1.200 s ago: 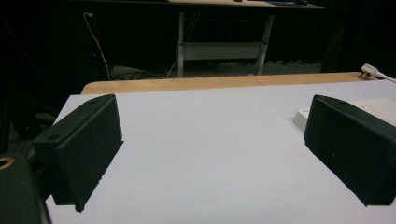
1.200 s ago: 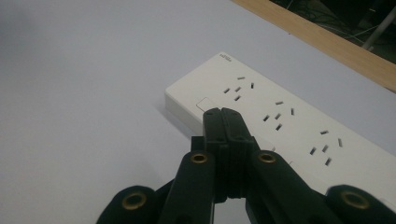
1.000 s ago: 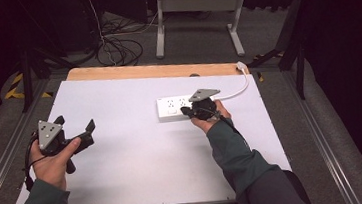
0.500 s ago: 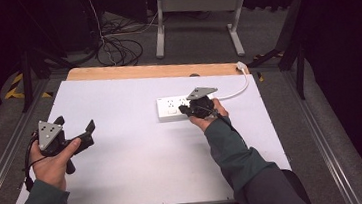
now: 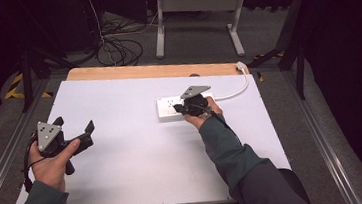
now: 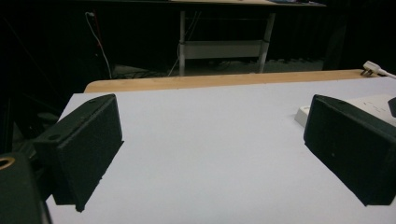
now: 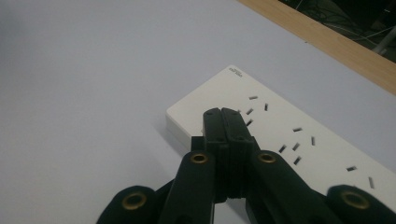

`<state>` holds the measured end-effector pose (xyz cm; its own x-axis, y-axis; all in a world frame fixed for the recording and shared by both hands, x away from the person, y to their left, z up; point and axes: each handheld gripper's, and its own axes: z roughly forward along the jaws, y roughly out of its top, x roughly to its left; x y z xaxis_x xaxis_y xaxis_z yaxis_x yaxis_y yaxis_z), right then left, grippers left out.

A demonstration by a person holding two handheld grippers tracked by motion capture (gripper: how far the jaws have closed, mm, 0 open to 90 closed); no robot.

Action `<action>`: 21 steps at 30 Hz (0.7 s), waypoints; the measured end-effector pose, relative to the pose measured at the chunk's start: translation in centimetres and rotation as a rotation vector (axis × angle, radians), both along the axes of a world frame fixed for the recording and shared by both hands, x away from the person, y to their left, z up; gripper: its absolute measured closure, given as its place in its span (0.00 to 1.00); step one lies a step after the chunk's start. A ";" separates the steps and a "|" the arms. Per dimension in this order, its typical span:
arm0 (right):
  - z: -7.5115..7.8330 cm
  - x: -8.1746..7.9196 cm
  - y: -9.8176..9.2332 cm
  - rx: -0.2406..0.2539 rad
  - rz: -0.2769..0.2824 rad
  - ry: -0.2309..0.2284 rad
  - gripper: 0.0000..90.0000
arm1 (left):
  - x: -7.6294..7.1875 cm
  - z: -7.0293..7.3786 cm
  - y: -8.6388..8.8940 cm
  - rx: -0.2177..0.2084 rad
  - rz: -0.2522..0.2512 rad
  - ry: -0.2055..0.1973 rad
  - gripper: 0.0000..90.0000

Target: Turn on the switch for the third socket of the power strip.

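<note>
White plastic is what I'm working over — the power strip [image 5: 172, 107] lies toward the far right of the table [image 5: 124, 157], and my right gripper [image 7: 221, 113] sits with its jaws pressed together, empty, the tips resting on or just above the strip's end by the nearest sockets. Nothing has shifted over the last second; both hands look parked, so I judge the press or nudge isn't finished. My left gripper [image 5: 74, 135] waits well apart, jaws wide — nothing between them. The strip's cord [image 5: 235, 90] trails off the far edge, clear of my path.
</note>
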<state>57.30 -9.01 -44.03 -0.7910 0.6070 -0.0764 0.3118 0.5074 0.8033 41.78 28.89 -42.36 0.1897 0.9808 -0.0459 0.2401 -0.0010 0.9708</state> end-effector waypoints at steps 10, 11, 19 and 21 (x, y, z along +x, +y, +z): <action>-0.6 0.6 0.5 -0.014 0.001 0.010 1.00 | -0.1 0.0 0.1 0.002 0.001 0.002 0.06; -0.7 0.7 0.6 -0.015 0.003 0.012 1.00 | -0.1 0.0 0.1 0.005 0.000 0.002 0.06; -0.9 1.0 0.7 -0.025 -0.004 0.011 1.00 | -0.2 0.0 0.1 0.002 -0.002 0.001 0.06; -1.0 1.1 0.7 -0.029 -0.004 0.011 1.00 | -0.1 -0.1 0.1 -0.002 -0.004 0.001 0.06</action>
<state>58.36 -8.32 -45.01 -0.7892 0.6082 -0.0855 0.3224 0.5287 0.7852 41.66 29.02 -42.42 0.1935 0.9799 -0.0483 0.2409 0.0002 0.9705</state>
